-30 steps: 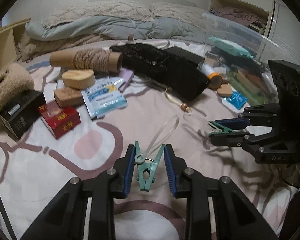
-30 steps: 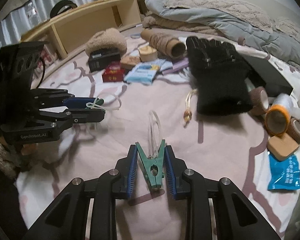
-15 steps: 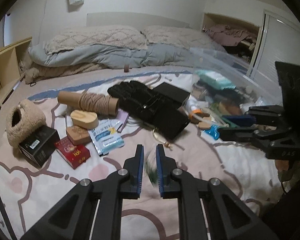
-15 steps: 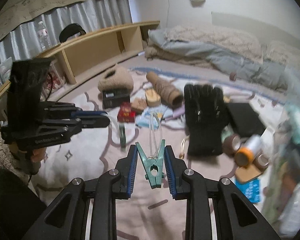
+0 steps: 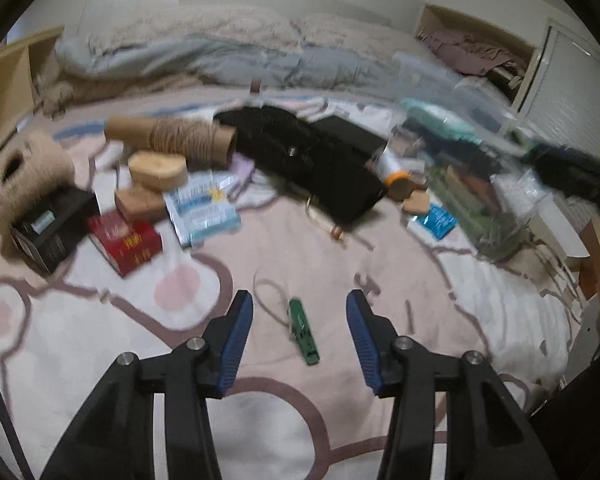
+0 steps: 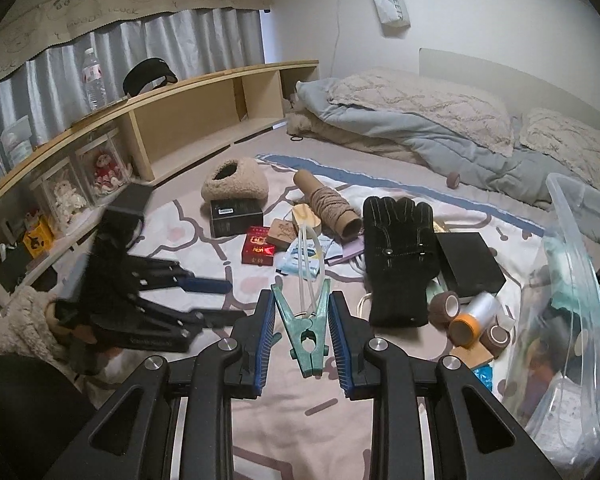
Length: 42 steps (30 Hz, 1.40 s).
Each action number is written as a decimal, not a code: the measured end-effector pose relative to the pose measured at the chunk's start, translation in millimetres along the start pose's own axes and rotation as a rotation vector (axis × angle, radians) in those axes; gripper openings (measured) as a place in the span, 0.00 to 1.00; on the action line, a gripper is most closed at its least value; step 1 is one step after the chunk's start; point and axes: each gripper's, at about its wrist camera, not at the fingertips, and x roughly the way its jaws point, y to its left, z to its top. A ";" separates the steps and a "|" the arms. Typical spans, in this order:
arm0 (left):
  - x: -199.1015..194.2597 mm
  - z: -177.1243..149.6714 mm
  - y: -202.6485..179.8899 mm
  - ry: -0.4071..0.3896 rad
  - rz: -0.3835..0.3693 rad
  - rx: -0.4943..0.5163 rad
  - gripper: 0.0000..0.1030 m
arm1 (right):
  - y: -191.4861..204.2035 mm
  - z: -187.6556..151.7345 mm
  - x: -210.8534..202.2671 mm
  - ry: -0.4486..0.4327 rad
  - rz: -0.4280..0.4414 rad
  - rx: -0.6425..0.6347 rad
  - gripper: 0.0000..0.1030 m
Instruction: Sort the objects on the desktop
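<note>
The right gripper (image 6: 302, 326) pinches a green clothespin (image 6: 303, 330) by its handles, nose toward six o'clock, with a clear loop (image 6: 309, 258) rising blurred toward twelve. A second green clip (image 5: 304, 330) lies on the pink blanket (image 5: 400, 280) between the opening, empty jaws of the left gripper (image 5: 300, 330), long axis eleven to five, its own loop smeared. At two o'clock the clear bin (image 6: 572, 280) is cut off; a black glove (image 6: 398, 256) lies at twelve.
</note>
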 end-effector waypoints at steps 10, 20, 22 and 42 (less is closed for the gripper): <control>55.9 -18.4 -3.2 0.096 -0.033 -0.048 0.40 | -9.1 -7.1 6.3 0.019 0.011 0.046 0.27; 60.1 -16.5 10.4 0.093 -0.005 -0.110 0.15 | -10.6 -9.6 8.6 0.031 -0.004 0.048 0.27; 55.2 -15.2 11.6 0.083 -0.004 -0.113 0.15 | -10.6 -9.1 6.9 0.026 -0.007 0.049 0.27; -68.2 93.3 -46.9 -0.142 -0.056 0.043 0.15 | -34.4 43.4 -73.7 -0.115 -0.175 0.096 0.27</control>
